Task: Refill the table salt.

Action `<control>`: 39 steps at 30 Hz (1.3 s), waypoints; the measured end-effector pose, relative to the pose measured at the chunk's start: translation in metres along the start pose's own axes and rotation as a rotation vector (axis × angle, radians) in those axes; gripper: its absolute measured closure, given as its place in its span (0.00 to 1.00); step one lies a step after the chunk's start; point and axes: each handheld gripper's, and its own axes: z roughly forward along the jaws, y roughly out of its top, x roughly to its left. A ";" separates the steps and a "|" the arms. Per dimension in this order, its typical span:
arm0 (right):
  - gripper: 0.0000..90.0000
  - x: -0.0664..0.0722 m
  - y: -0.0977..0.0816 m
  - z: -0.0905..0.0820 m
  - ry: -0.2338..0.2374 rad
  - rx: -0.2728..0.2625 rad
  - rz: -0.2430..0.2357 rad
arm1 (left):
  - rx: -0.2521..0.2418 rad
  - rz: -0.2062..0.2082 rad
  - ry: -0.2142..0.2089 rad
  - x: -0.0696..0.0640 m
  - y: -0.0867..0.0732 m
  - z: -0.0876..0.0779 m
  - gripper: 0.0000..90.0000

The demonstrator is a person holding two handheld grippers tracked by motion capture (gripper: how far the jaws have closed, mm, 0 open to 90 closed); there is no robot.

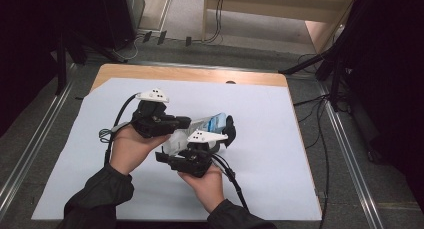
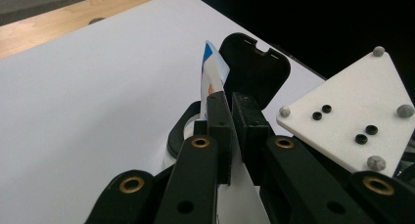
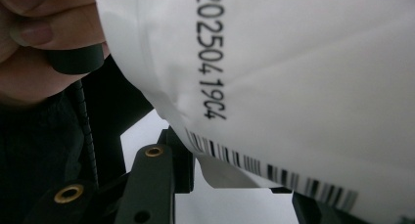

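The white sheet (image 1: 100, 154) covers the wooden table (image 1: 150, 71). Above its centre you hold the white plastic pouch with blue print and a black flip cap (image 1: 207, 126) between both tools. Its long axis runs from your left gripper (image 1: 187, 123) toward the cap (image 2: 254, 70) on the far right. The left gripper (image 2: 230, 119) is clamped on the pouch's thin edge (image 2: 211, 72). The right gripper (image 1: 165, 156) straddles the barcoded body (image 3: 293, 77); whether it presses, you cannot tell.
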 end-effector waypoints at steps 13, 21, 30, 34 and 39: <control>0.71 0.001 -0.001 0.000 -0.015 -0.007 -0.029 | -0.004 0.005 0.010 -0.001 0.000 -0.002 0.98; 0.75 0.001 -0.002 0.000 -0.020 -0.006 -0.011 | -0.007 0.008 0.010 -0.002 0.001 -0.001 0.98; 0.77 0.003 -0.002 -0.001 -0.020 -0.014 -0.001 | -0.017 0.010 0.011 -0.002 0.001 -0.002 0.98; 0.77 0.004 -0.001 -0.001 -0.024 -0.010 0.002 | -0.015 0.010 0.012 -0.002 0.001 0.000 0.98; 0.77 0.005 0.001 -0.001 -0.023 -0.009 -0.006 | -0.030 0.013 0.014 -0.004 0.001 -0.001 0.98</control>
